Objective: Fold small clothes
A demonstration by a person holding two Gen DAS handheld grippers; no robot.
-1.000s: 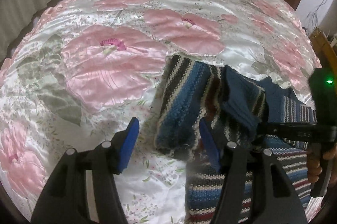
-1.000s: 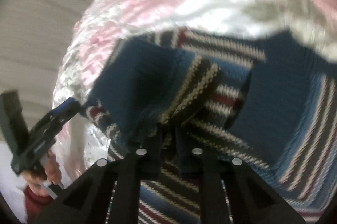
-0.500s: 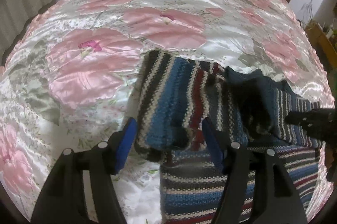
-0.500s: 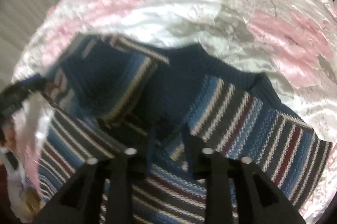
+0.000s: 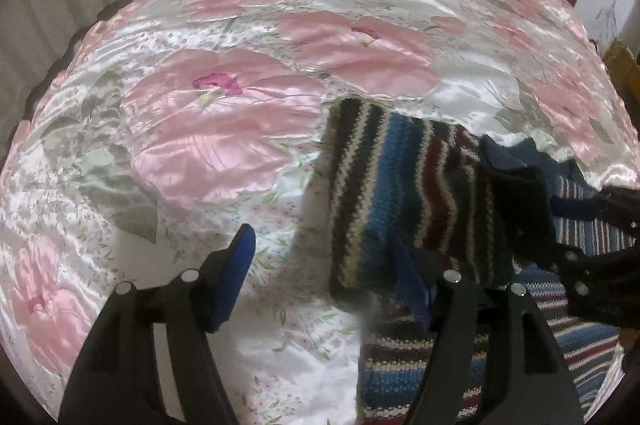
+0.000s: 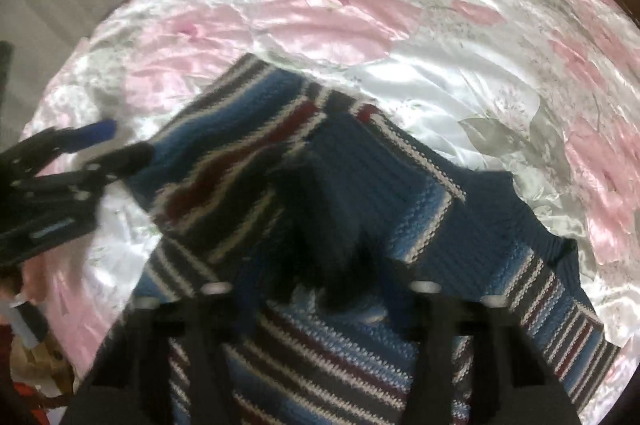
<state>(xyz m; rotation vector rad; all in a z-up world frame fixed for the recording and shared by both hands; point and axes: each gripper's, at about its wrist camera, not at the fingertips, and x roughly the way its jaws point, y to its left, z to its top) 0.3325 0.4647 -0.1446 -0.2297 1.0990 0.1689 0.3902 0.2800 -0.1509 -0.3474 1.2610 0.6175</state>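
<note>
both grippers hover over a striped knit sweater (image 5: 404,193) on a pink floral satin bedspread (image 5: 224,129); left gripper (image 5: 324,281) spread wide, right gripper (image 6: 320,289) spread apart above the folded sleeve (image 6: 248,153).

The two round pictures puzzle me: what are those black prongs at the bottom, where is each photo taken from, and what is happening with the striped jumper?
There is no robot here. A person holds a hand-operated claw in each hand, and each claw carries a wide-angle camera looking along its two fingers. One picture comes from the left claw, whose blue-padded fingers stand wide open at the edge of the sleeve. The other comes from the right claw. It is blurred, but its fingers look apart, with the sleeve's dark cuff between them. The striped sweater lies on a shiny flowered bedspread, with that sleeve laid across it.
</note>
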